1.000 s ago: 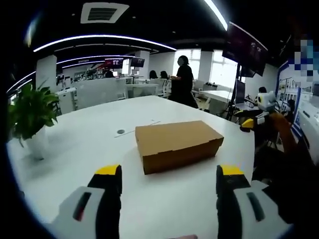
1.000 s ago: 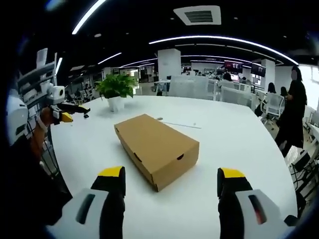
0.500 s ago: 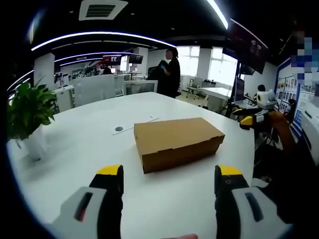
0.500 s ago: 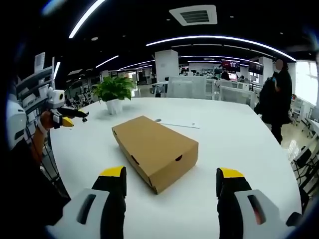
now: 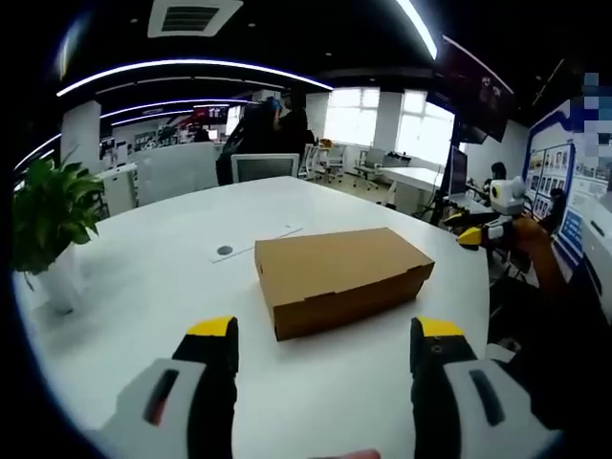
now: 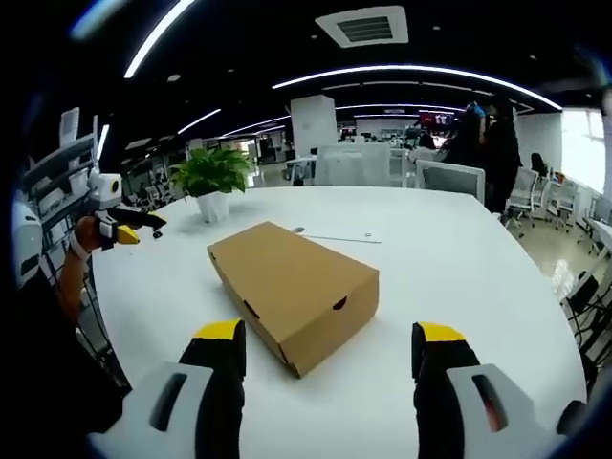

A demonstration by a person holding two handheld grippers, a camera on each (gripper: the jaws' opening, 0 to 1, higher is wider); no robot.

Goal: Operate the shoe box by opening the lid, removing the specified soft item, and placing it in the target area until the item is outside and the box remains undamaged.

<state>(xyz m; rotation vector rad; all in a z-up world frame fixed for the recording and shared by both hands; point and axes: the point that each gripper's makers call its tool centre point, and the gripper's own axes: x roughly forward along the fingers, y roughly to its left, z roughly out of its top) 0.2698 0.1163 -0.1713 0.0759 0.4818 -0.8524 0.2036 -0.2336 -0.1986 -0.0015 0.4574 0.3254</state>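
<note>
The cardboard shoe box (image 5: 340,278) (image 6: 293,292) is sitting lid-down on the white table (image 5: 143,287) (image 6: 459,277), concealing its contents, while the left gripper (image 5: 322,337) and right gripper (image 6: 323,339) are hovering short of it, jaws spread and empty.

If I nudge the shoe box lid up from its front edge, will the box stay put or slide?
The shoe box will probably slide: it sits on a smooth white table. Being thin cardboard, it is probably light, and the lid may flex. It lies flat and low, so it is unlikely to tip.
</note>
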